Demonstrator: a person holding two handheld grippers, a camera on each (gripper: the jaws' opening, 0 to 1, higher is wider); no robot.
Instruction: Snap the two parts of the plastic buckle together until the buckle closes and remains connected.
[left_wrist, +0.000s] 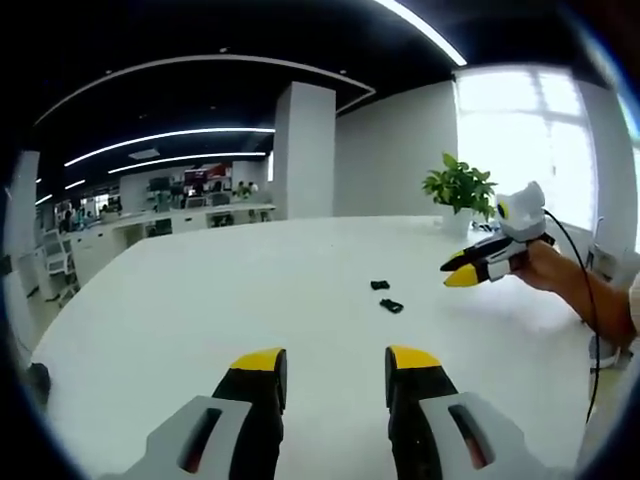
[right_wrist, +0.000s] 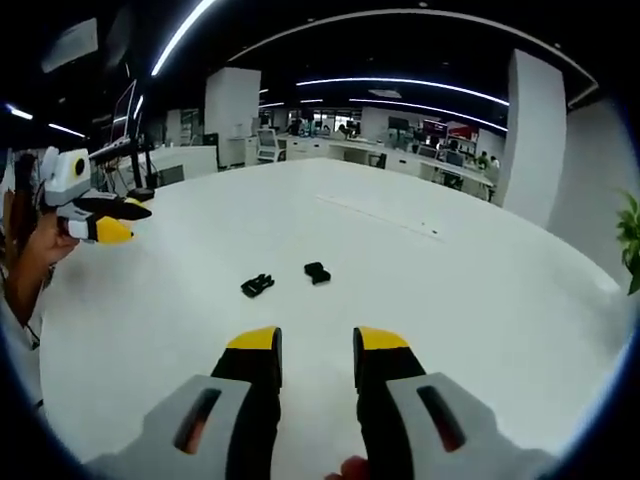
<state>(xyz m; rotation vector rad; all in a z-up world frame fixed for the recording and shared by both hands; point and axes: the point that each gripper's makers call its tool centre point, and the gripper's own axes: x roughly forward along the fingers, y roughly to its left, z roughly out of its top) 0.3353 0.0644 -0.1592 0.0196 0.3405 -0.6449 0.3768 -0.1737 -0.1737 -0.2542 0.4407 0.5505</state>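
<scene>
On the white table (right_wrist: 480, 300), well ahead of both my grippers, lie the two black buckle parts, near each other but apart, nothing joined yet. From my right gripper (right_wrist: 317, 345), the pronged buckle half (right_wrist: 257, 285) lies ahead and a little left of my jaws, its long axis slanting across my line of reach; the socket half (right_wrist: 317, 272) sits just beyond and to its right, almost straight ahead of me. My right jaws stand narrowly parted and hold nothing. In the left gripper view, the same two pieces show as small dark shapes, one (left_wrist: 380, 285) farther and one (left_wrist: 391, 305) nearer, ahead and slightly right of my left gripper (left_wrist: 336, 362), whose jaws are parted wider and also hold nothing. Both grippers hover above the table. I judge the right gripper to be somewhat nearer the parts, though neither is close. The next move, as I see it, is to drop each gripper onto one half, gripping across the narrow sides so the mating ends stay free to face each other.
</scene>
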